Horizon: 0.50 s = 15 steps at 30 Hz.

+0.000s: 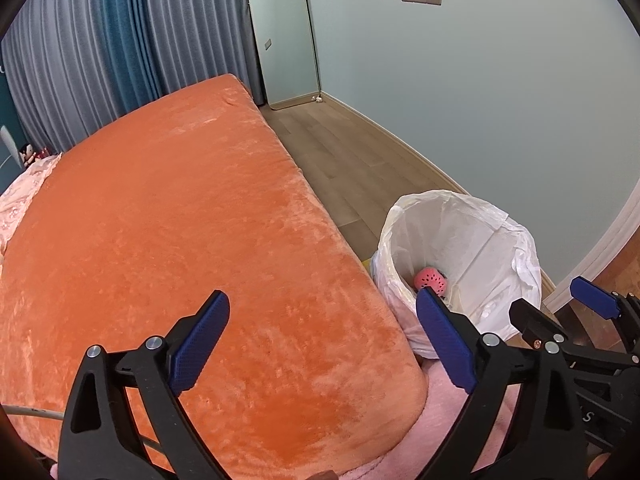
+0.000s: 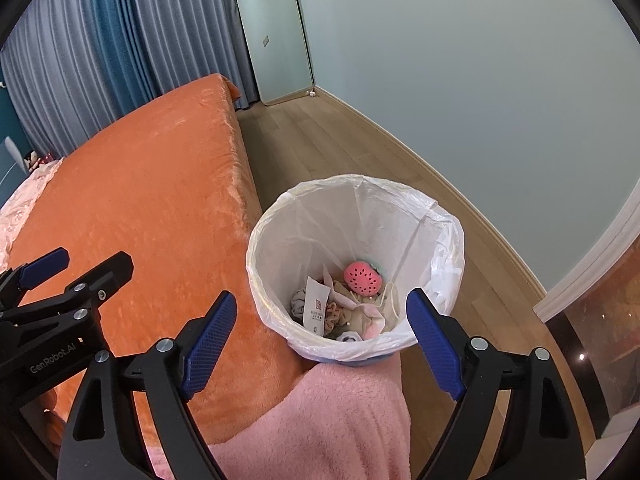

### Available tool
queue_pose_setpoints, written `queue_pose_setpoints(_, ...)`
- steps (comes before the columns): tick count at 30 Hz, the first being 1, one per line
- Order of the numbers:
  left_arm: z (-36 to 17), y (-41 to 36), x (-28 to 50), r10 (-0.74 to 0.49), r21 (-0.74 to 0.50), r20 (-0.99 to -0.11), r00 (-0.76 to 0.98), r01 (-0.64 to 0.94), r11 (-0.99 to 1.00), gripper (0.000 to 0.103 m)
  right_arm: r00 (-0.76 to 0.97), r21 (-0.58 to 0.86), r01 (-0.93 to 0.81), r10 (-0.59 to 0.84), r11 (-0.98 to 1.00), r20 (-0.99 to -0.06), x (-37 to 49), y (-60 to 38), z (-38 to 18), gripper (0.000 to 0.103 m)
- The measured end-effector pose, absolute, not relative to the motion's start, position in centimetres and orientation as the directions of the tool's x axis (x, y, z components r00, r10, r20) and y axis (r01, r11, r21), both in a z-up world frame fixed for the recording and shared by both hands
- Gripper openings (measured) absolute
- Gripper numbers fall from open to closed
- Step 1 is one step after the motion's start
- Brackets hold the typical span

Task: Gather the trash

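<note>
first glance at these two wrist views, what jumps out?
The big orange bed cover fills the left of both views. Right beside its edge on the wood floor stands the white-lined trash bin, with a pink watermelon-patterned item on top of crumpled wrappers and scraps inside. Both the left gripper and the right gripper are open with nothing between the blue pads, the right one hanging above the bin's near rim.

This is a bedroom in a home. A big bed with a fuzzy orange blanket fills one side. Long blue curtains hang behind it, and a tall mirror leans on the wall over the wood floor.
</note>
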<state>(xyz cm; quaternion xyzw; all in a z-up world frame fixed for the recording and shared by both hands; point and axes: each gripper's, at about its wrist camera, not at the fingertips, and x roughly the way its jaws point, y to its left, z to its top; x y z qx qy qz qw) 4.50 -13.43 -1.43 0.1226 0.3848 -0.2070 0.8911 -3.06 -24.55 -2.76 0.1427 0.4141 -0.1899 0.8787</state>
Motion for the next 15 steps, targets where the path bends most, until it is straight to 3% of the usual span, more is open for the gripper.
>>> queue_pose_setpoints(5, -1.61, -13.36, 4.31, -0.254, 0.075, -0.734, 0.629, 0.448, 0.891, 0.093, 0.572, 0.101, 0.446, -0.196, 0.889, -0.796, -3.28, -24.52, -3.39, 0.086)
queue_pose_setpoints(7, -1.69, -13.27, 4.31, -0.253, 0.073, -0.737, 0.627, 0.447, 0.892, 0.094, 0.569, 0.108, 0.442, -0.185, 0.89, -0.801, -3.34, -24.53, -3.67, 0.096)
queue_pose_setpoints(15, -1.65, -13.35, 4.06, -0.242, 0.088, -0.737, 0.631, 0.444, 0.892, 0.096, 0.576, 0.092, 0.443, -0.204, 0.892, -0.792, -3.54, -24.38, -3.64, 0.096)
